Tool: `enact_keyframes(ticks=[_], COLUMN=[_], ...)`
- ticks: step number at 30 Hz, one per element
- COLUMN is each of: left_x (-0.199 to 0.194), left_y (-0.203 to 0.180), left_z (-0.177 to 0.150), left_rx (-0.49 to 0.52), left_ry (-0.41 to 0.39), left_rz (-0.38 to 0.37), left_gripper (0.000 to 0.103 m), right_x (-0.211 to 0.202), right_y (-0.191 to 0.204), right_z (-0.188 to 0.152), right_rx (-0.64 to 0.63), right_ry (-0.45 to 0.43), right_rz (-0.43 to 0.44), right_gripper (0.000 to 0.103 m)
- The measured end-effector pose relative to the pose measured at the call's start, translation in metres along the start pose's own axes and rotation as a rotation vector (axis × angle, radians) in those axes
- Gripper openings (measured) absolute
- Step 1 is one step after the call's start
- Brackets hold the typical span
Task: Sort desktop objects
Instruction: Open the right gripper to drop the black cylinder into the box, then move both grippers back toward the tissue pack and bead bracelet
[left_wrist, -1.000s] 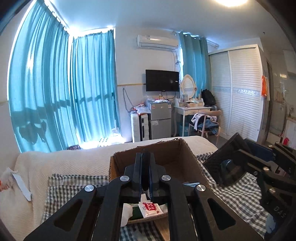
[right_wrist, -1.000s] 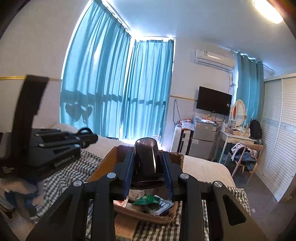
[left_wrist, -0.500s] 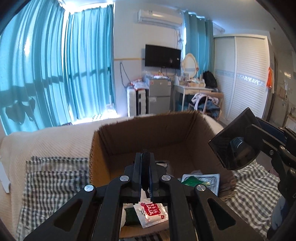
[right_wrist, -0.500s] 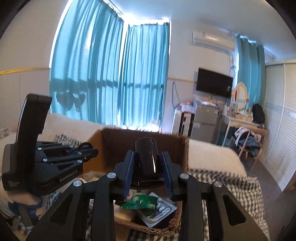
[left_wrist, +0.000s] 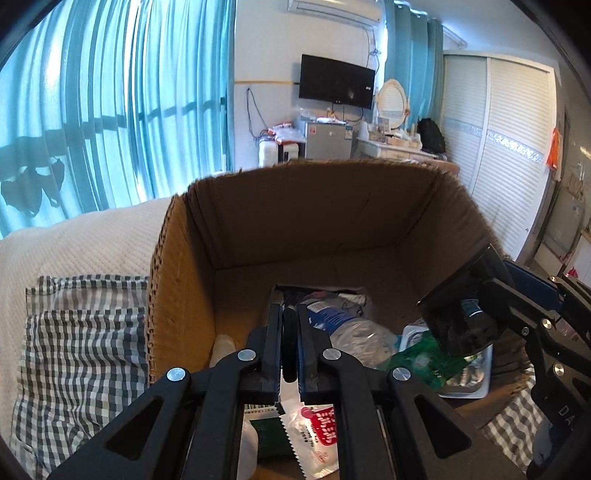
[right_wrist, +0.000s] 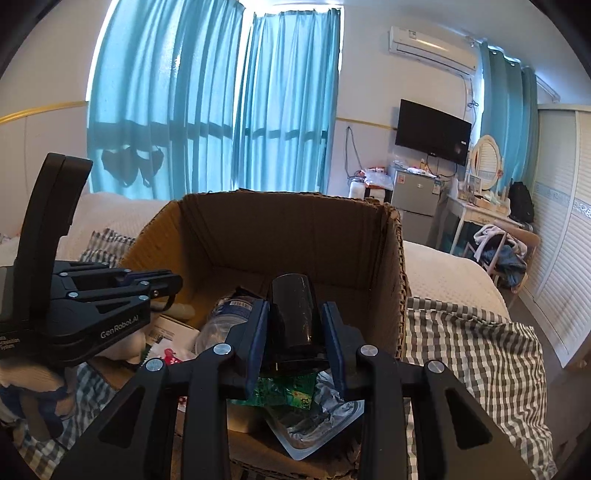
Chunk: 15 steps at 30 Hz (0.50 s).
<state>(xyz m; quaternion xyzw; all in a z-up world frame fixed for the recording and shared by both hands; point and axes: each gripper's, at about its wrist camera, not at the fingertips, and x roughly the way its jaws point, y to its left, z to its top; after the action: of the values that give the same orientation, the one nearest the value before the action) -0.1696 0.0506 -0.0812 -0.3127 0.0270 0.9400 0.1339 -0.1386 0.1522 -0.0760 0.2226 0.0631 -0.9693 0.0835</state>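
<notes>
Looks well along, judged from the load already in the tall brown corrugated cardboard box (left_wrist: 332, 221) (right_wrist: 295, 236), open-topped and ragged along the rim, just beyond both sets of fingertips.

Already inside, below and ahead of the fingers:
- crumpled clear plastic bottle with a blue label (left_wrist: 347, 328) (right_wrist: 218, 325), just past the left fingertips
- crinkly green foil packet (left_wrist: 421, 362) (right_wrist: 291, 391), directly under the right fingers
- flat white sachet with red print and a saw-tooth edge (left_wrist: 317, 432) (right_wrist: 170, 354), under the left fingers
- shallow clear plastic tray (left_wrist: 472, 384) (right_wrist: 317, 421), beneath the green packet

Two items not yet let go, so two drops left at least; more possibly out of view.

Right gripper (right_wrist: 293, 306): clamped on a glossy black smooth-walled cylindrical cup (right_wrist: 291, 295) (left_wrist: 458, 314), blue pads pressed to its sides, far end poking out past the fingertips over the box interior.

Left gripper (left_wrist: 290, 317) (right_wrist: 162, 284): clenched nearly flat, seemingly on a thin black band (left_wrist: 289, 350) (right_wrist: 169, 301), pinched as a dark strip between the fingers, with a small loop hanging under the tips; exact nature hard to tell. Also over the box, near its left wall.

Under the box, on either side of the fingers: soft grey-and-white checked cloth (left_wrist: 81, 332) (right_wrist: 469, 350), rumpled, on a cream quilted bedcover (left_wrist: 74, 243).
</notes>
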Motion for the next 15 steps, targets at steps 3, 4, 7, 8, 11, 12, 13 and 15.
enact_keyframes(ticks=[3,4,7,8,11,12,13,15], left_x=[-0.001,-0.003,-0.012,-0.016,-0.027,-0.033,-0.039,-0.05], left_y=[0.001,0.001,0.003,0.003,0.003,0.003,0.002,0.002], left_z=[-0.002,-0.001,0.004,0.006,0.012,0.014,0.016,0.022], left_rx=[-0.008,-0.011,-0.027,-0.029,-0.035,-0.038,-0.04,-0.042], left_ry=[0.003,0.0,-0.028,-0.033,-0.042,-0.046,-0.051,-0.066], left_rz=[0.017,0.023,0.04,0.04,0.041,0.045,0.044,0.044], left_gripper=[0.013,0.027,0.054,0.055,0.06,0.061,0.064,0.072], right_x=[-0.007,-0.01,-0.026,-0.029,-0.048,-0.053,-0.06,-0.071], right_y=[-0.003,-0.003,-0.004,-0.004,-0.001,-0.001,0.0,0.0], right_z=[0.003,0.004,0.011,0.014,0.021,0.022,0.024,0.028], right_rx=[0.014,0.011,0.017,0.019,0.02,0.021,0.023,0.027], right_ry=[-0.017,-0.021,-0.062,-0.071,-0.099,-0.107,-0.118,-0.132], right_rz=[0.0,-0.001,-0.013,-0.012,-0.01,-0.009,-0.01,-0.008], right_gripper=[0.03,0.03,0.033,0.037,0.04,0.04,0.04,0.042])
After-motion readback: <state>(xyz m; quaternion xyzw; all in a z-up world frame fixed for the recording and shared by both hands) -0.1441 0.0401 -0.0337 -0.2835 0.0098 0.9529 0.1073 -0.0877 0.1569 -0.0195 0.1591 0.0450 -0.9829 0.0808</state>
